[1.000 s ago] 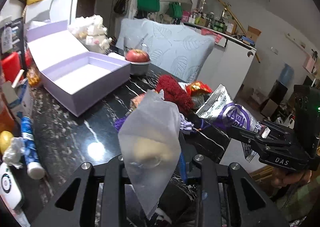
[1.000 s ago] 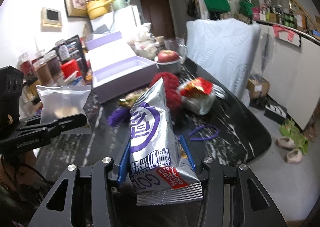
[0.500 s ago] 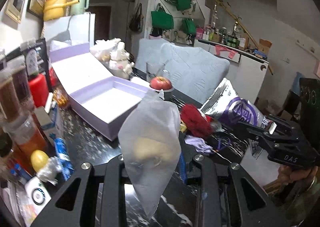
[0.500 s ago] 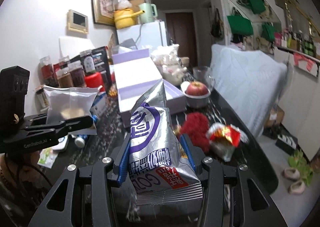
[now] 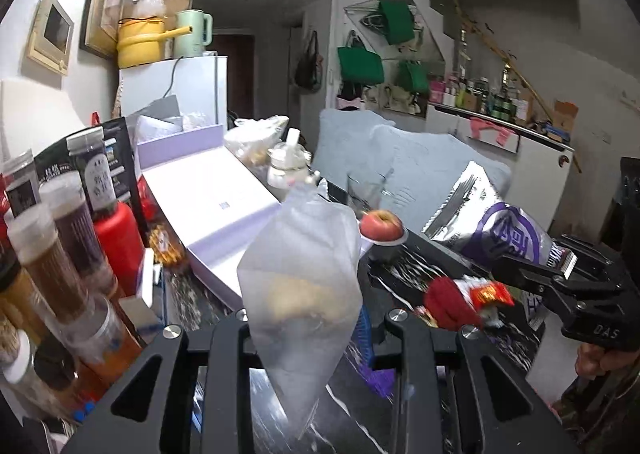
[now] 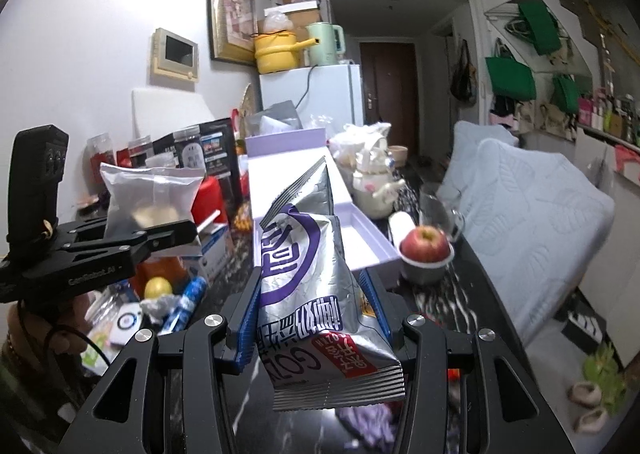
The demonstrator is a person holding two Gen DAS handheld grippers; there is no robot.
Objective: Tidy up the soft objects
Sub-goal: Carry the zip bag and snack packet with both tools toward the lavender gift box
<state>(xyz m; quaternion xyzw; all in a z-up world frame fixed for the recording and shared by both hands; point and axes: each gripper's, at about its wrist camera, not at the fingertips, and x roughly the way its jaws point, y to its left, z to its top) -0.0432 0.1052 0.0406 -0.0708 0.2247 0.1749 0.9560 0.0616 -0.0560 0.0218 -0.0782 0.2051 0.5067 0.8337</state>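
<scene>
My left gripper (image 5: 306,328) is shut on a frosted clear bag (image 5: 302,282) with a pale bun inside, held up above the black marble table (image 5: 404,274). The bag also shows in the right wrist view (image 6: 150,193). My right gripper (image 6: 308,318) is shut on a silver and purple snack bag (image 6: 308,274), held upright; it also shows in the left wrist view (image 5: 492,221). The open lilac box (image 5: 216,213) lies ahead of both grippers (image 6: 360,238). A red fluffy thing (image 5: 448,302) and a red snack packet (image 5: 486,292) lie on the table.
An apple in a small bowl (image 6: 426,250) stands beside the box, with a glass (image 6: 436,205) behind it. Jars and a red bottle (image 5: 116,242) crowd the left side. A white teapot (image 6: 376,185) and a pale blue cushion (image 6: 532,189) lie beyond.
Both grippers have risen and tilted up with their bags still held. The table and box now sit lower and farther in view.
</scene>
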